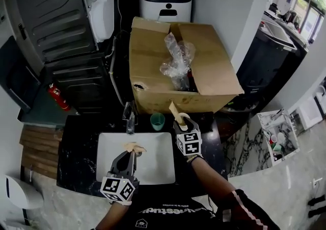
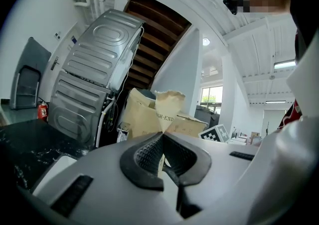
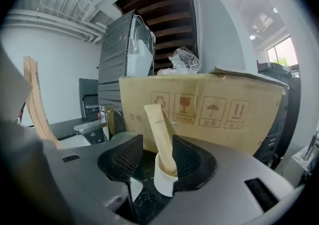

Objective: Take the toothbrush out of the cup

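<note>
r. side: right gripper (image 1: 181,122) (image 3: 157,144) has its jaws spread wide, one each side of the white cup (image 3: 164,179) (image 1: 184,118), pads not touching it. the toothbrush (image 3: 160,129) (image 1: 175,109), in a tan paper sleeve w/ the brush itself not visible, prob. wrapped, stands in that cup, leaning back toward the cardboard box (image 1: 168,71) (image 3: 209,104). cup sits on the black counter (image 1: 76,142) at the sink's (image 1: 153,168) far r. corner. green cup (image 1: 157,120) just left of it, tap (image 1: 130,119) further left. left gripper (image 1: 131,150) (image 2: 162,139) is over the sink, jaws pressed together on a tan paper scrap (image 2: 168,107) (image 1: 135,147) w/ a ragged top edge.
</note>
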`<state>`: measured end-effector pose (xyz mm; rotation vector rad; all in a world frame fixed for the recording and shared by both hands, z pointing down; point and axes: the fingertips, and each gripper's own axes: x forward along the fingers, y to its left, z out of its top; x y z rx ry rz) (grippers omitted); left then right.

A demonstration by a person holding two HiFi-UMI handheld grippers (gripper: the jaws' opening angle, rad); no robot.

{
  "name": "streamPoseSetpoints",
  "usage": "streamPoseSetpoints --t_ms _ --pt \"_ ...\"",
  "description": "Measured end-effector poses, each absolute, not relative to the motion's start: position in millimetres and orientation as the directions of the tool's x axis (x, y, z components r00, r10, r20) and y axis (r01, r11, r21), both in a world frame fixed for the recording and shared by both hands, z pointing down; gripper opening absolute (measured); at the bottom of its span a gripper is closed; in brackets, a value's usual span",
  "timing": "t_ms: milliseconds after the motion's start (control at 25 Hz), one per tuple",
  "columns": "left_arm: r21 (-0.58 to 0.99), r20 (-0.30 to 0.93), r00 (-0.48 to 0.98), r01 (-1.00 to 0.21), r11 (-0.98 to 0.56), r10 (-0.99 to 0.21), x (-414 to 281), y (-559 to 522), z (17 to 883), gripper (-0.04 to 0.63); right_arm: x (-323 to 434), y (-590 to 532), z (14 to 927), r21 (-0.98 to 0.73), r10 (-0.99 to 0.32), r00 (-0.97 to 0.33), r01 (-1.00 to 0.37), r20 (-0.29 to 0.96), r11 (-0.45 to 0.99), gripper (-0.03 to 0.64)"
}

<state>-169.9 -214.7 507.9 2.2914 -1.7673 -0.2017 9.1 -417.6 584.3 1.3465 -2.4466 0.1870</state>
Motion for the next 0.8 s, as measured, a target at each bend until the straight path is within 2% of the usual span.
streamPoseSetpoints --t_ms 440,720,800 --pt "0.281 0.062 0.249 -0.934 -0.223 -0.966 -174.4 -219.0 516.3 0.015 2.1 -441.1 614.0 0.080 -0.777 -0.447 -0.844 0.443 0.531 0.196" --pt "0.290 0.069 0.246 -0.932 -0.217 -0.967 -177.4 -218.9 518.8 0.015 2.7 -444.1 618.2 0.102 -0.781 -0.426 -0.847 0.457 0.522 0.074" --pt "0.288 0.067 0.247 -0.932 -0.218 -0.967 -177.6 -218.3 518.2 0.015 3.1 -444.1 618.1 0.106 -0.780 -0.428 -0.844 0.456 0.525 0.066"
